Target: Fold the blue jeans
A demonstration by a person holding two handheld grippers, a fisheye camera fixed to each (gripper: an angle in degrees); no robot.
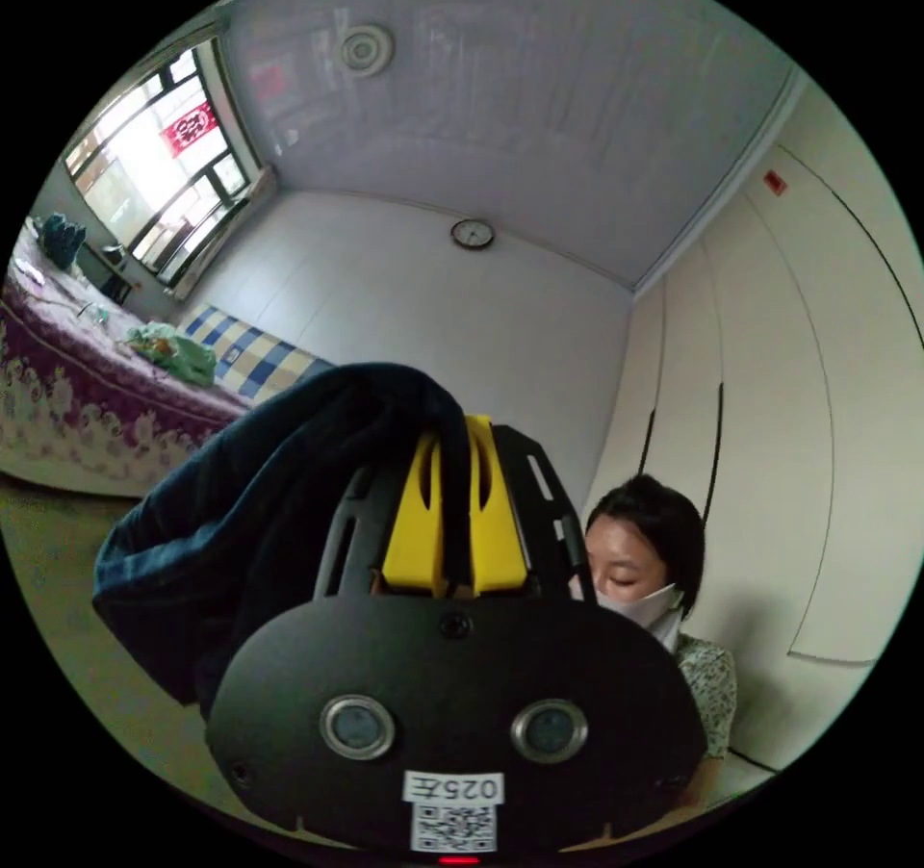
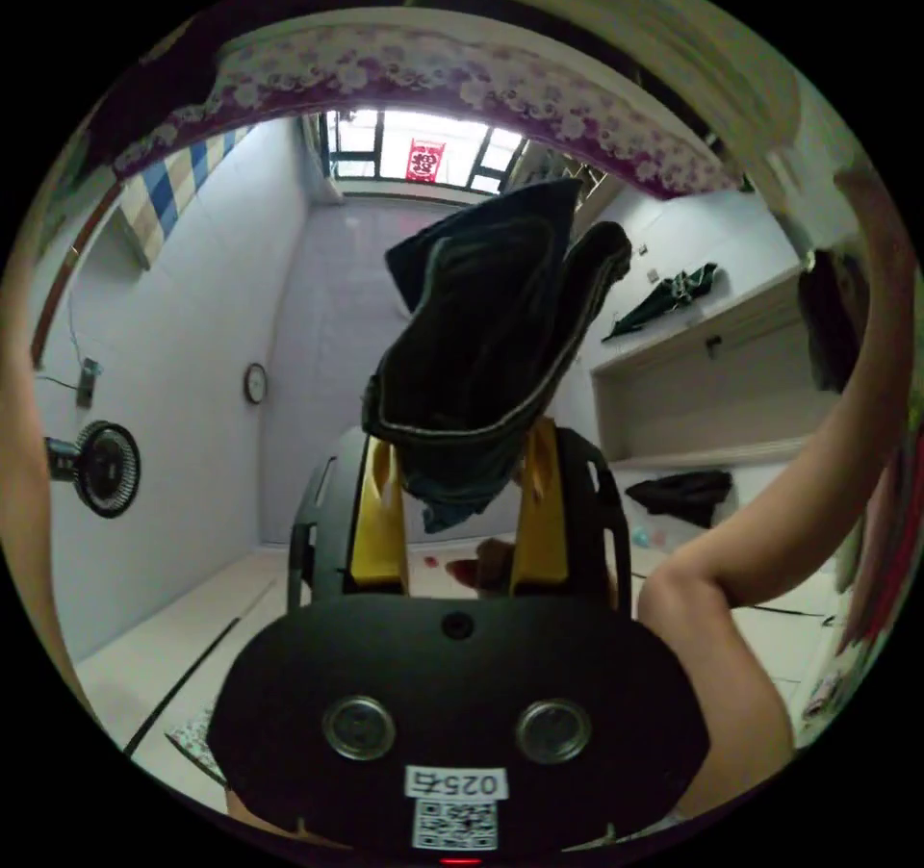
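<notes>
The left tongs (image 1: 454,512) pinch a fold of the blue jeans (image 1: 279,512), which drape beside them, below the wall clock (image 1: 473,234). The right tongs (image 2: 460,512) stand apart, a bunched jeans end lodged between them; whether they grip it I cannot tell.

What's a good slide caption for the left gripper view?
Left gripper shut on the blue jeans, lifted toward the ceiling, with a bed behind.
</notes>
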